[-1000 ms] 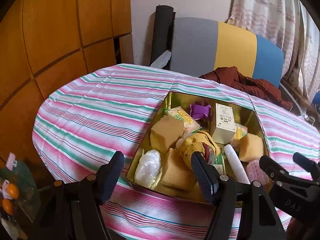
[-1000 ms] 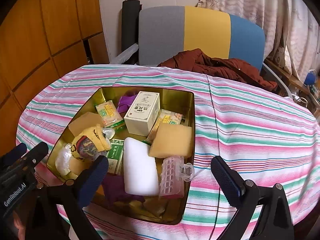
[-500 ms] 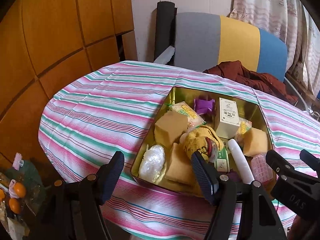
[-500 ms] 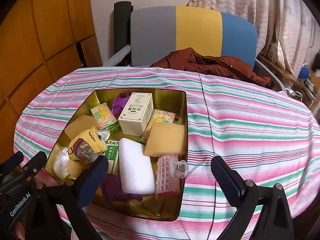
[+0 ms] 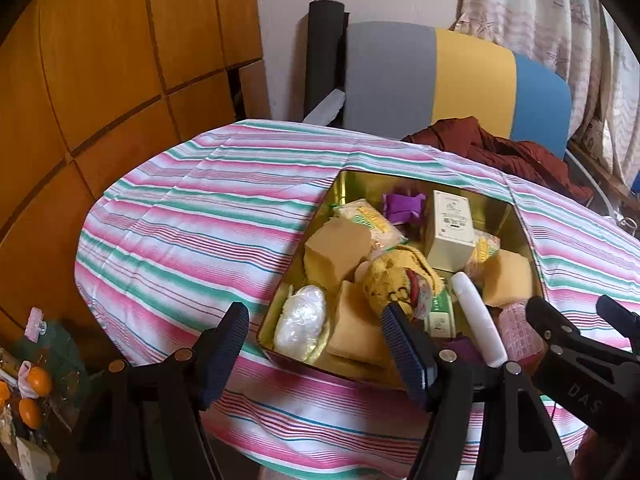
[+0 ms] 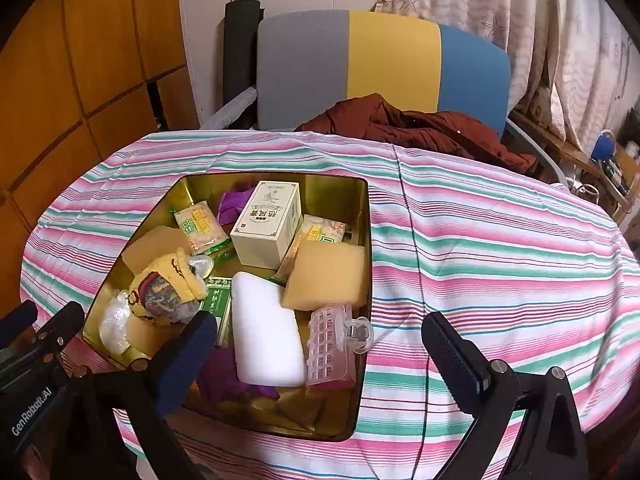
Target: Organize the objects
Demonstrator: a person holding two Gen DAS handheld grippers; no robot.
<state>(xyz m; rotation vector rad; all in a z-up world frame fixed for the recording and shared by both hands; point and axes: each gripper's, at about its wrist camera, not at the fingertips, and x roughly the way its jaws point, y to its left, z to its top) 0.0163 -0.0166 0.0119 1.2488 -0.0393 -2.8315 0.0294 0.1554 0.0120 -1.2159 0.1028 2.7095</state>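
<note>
A gold tin (image 5: 348,184) (image 6: 336,192) sits on the striped tablecloth (image 6: 500,248), crowded with items. Inside lie a cream box (image 6: 268,220), a white foam block (image 6: 266,340), tan sponges (image 6: 326,276), a yellow knit pouch (image 5: 394,280), a pink clear clip (image 6: 334,344), snack packets (image 6: 202,228), a purple wrapper (image 5: 402,206) and a white plastic bag (image 5: 304,316). My left gripper (image 5: 316,332) hovers open above the tin's near left corner, holding nothing. My right gripper (image 6: 320,332) hovers open over the tin's near right side, also holding nothing.
A chair (image 6: 384,60) with a grey, yellow and blue back stands behind the table, with a dark red garment (image 6: 412,124) draped on it. Wooden panels (image 5: 100,60) line the left wall and curtains (image 6: 540,20) hang at the right. Oranges (image 5: 36,384) sit low at the left.
Both views have shifted only slightly. Nothing in the tin has moved and both grippers stay open.
</note>
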